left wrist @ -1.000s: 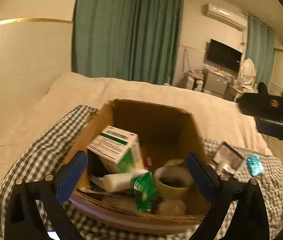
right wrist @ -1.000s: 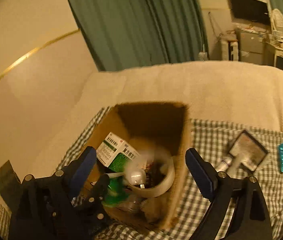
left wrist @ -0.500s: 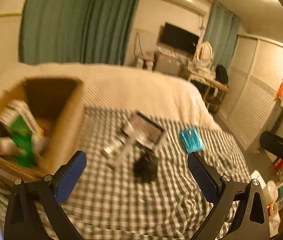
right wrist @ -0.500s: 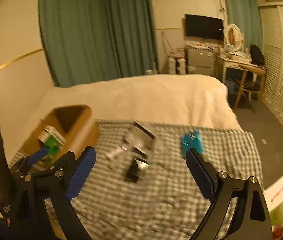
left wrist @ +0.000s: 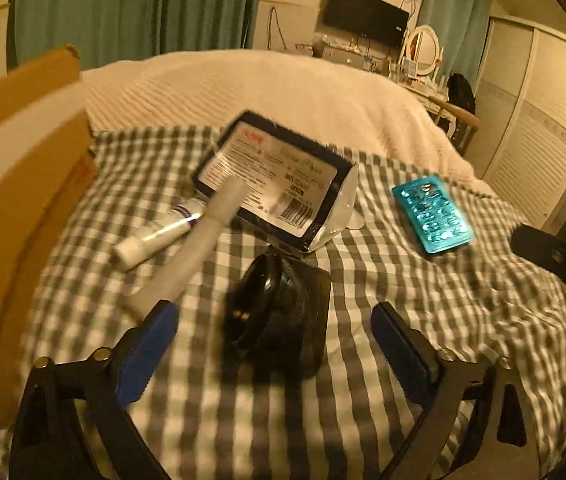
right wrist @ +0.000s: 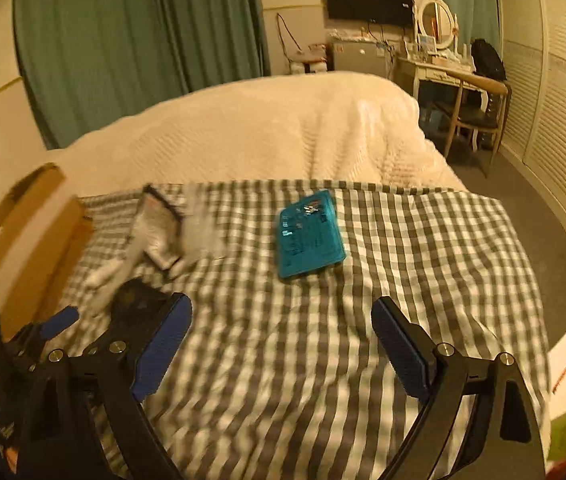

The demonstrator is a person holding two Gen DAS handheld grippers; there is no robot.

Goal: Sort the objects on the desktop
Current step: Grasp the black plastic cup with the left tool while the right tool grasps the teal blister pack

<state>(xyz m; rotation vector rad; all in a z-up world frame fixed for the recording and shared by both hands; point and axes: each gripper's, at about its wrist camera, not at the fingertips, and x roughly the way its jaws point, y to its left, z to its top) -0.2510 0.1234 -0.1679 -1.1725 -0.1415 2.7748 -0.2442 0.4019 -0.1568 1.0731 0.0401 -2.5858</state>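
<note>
Each hand-held gripper is built the same: the left hand-held gripper (left wrist: 275, 334) and the right hand-held gripper (right wrist: 281, 330) both have matte black angular arms that fork into two fingers. Every finger carries a long flat blue pad (left wrist: 149, 350) on its inner face, the surface finely ribbed on the right unit's pad (right wrist: 401, 346). Round silver screws (right wrist: 118, 347) stud the black joints just behind the pads, and a dark thin cable, or possibly a strut, curves below the left frame. The black finish looks smooth, without visible markings.
</note>
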